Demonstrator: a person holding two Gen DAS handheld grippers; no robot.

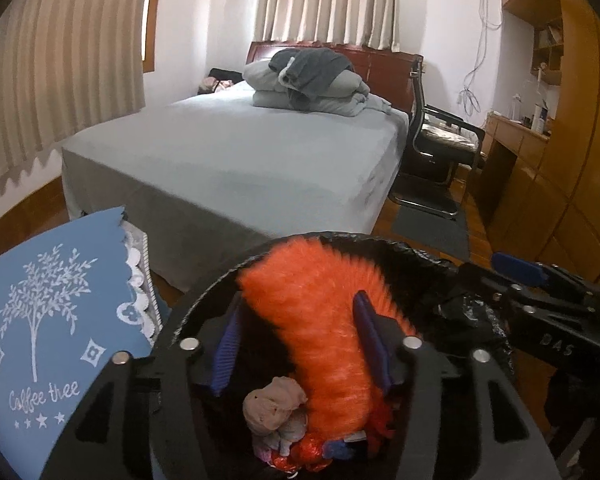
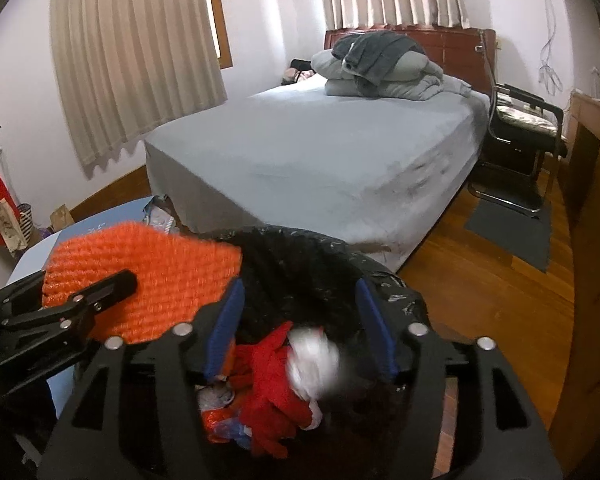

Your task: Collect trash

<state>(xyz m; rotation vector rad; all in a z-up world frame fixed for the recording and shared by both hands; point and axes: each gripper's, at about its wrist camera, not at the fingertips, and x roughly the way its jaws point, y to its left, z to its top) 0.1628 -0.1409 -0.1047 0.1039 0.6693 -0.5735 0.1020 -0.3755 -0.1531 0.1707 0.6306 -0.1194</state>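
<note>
A bin lined with a black bag (image 1: 452, 264) (image 2: 300, 256) sits below both grippers, holding red wrappers (image 2: 272, 392), a pinkish crumpled wad (image 1: 274, 404) and other scraps. My left gripper (image 1: 296, 344) is open over the bin, and an orange knitted cloth (image 1: 320, 320) lies loosely between its blue pads. In the right wrist view the cloth (image 2: 148, 276) hangs at the left by the left gripper's fingers (image 2: 100, 288). My right gripper (image 2: 300, 328) is open over the bin, with a blurred white wad (image 2: 312, 360) in mid-air between its fingers.
A table with a blue "Coffee tree" cloth (image 1: 48, 320) stands left of the bin. A bed with a grey sheet (image 2: 332, 160) and folded bedding lies ahead. A black chair (image 2: 516, 136), a dark mat and wooden cabinets (image 1: 548, 168) are on the right.
</note>
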